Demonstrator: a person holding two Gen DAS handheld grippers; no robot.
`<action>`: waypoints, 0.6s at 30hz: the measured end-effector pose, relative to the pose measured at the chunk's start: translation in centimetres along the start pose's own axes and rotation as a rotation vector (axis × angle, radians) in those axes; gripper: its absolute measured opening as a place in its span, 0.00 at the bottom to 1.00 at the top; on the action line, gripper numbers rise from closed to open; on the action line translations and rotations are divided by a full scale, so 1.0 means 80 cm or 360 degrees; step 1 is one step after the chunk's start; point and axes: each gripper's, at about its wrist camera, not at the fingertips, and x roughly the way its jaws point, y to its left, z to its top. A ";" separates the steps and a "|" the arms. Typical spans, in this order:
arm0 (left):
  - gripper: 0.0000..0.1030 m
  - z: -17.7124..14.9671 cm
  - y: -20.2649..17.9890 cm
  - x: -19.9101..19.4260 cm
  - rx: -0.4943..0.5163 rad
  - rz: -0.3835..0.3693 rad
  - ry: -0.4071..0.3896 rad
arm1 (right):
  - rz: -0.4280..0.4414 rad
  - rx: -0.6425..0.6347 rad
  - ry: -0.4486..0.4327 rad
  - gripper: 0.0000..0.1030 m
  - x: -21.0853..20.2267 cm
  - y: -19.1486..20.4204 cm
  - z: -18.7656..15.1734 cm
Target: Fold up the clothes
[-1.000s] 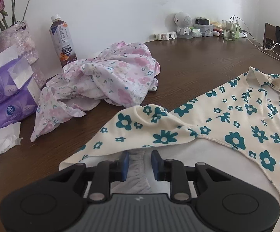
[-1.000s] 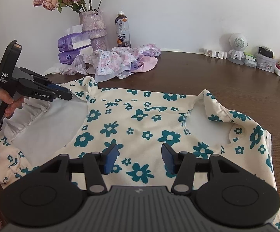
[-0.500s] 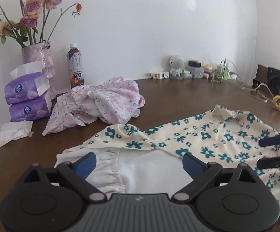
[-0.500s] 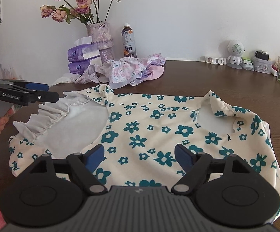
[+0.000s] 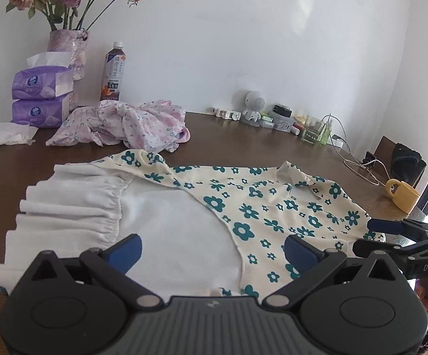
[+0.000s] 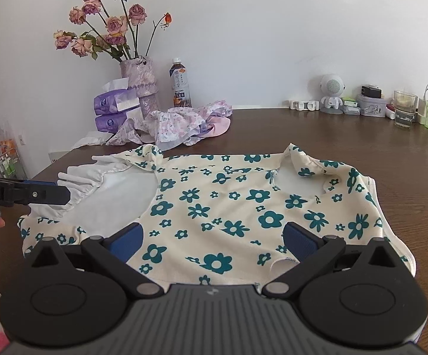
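Garment: cream top printed with teal flowers (image 6: 214, 207), lying spread on the dark wooden table (image 6: 317, 130), its white ruffled sleeve (image 5: 74, 207) out to one side.
Done so far: one flap of the flowered cloth is turned over at the shoulder, showing the white inner side; by my reading that is an early fold at most.
Left gripper (image 5: 212, 250): jaws spread wide, holding nothing, hovering over the white inner fabric.
Right gripper (image 6: 212, 241): also wide open and empty, poised above the flowered front.
Waiting: crumpled pink floral garment (image 6: 181, 127), heaped near the purple tissue packs (image 5: 40, 94), not yet touched.
Left to do: I'd judge most of it, meaning sleeves in, body folded, then the pink piece.
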 end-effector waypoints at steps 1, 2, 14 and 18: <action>1.00 -0.003 -0.002 -0.002 -0.0006 0.0002 0.0001 | 0.0001 0.0007 -0.0002 1.00 -0.003 0.000 -0.002; 1.00 -0.005 -0.005 -0.005 -0.0007 0.0005 -0.0001 | 0.0002 0.0015 -0.0003 1.00 -0.005 -0.001 -0.005; 1.00 -0.033 -0.028 -0.030 -0.0037 0.0015 0.0014 | -0.0008 0.0033 -0.0006 1.00 -0.039 -0.004 -0.023; 1.00 -0.036 -0.034 -0.031 -0.0033 0.0012 0.0015 | -0.0026 0.0051 -0.0016 1.00 -0.048 -0.009 -0.029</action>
